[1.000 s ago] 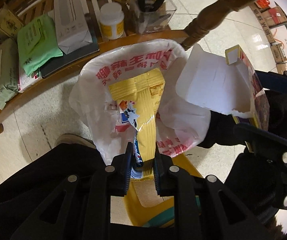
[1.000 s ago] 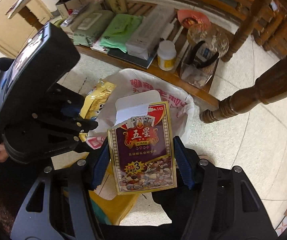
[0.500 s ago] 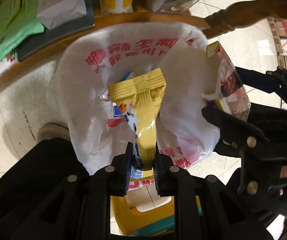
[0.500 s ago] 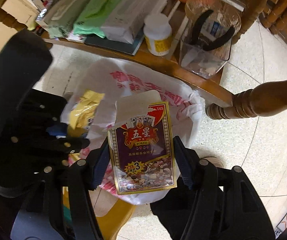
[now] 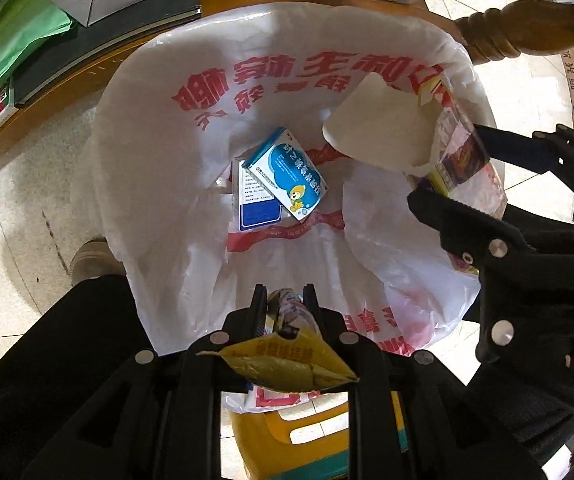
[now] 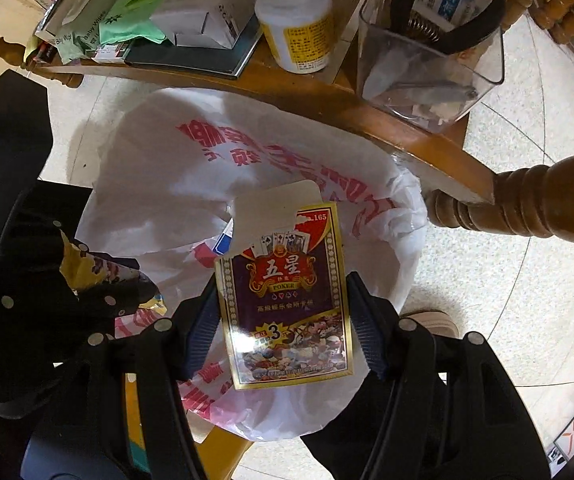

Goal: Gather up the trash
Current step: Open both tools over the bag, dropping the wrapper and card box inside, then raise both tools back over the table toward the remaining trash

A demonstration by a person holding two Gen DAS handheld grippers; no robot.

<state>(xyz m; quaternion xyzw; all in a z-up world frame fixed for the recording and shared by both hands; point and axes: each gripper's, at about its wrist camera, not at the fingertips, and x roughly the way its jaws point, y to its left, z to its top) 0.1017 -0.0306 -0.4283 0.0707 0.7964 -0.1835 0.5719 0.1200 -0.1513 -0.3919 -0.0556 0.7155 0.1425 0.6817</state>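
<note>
A white trash bag (image 5: 147, 168) with red print lies wide open below both grippers. At its bottom rests a blue-and-white medicine box (image 5: 287, 180). My left gripper (image 5: 285, 300) is shut on a yellow snack wrapper (image 5: 283, 364) at the bag's near rim. The wrapper's free end folds back toward the camera. My right gripper (image 6: 283, 286) is shut on a purple poker card box (image 6: 287, 300) with its white flap open. That box hangs over the bag's right side, poker card box (image 5: 463, 156) in the left wrist view too.
A low wooden shelf (image 6: 327, 96) borders the bag's far side. It carries a white bottle (image 6: 295, 20), a clear tub with pliers (image 6: 427, 52), green wipes and boxes. A turned table leg (image 6: 535, 200) is at right. A yellow stool (image 5: 287, 440) and a person's shoe (image 5: 91, 256) are nearby.
Both grippers have sunk closer to the bag's mouth. The yellow wrapper, which stood out ahead of the left fingers, has flopped back toward the camera, uncovering the medicine box.
</note>
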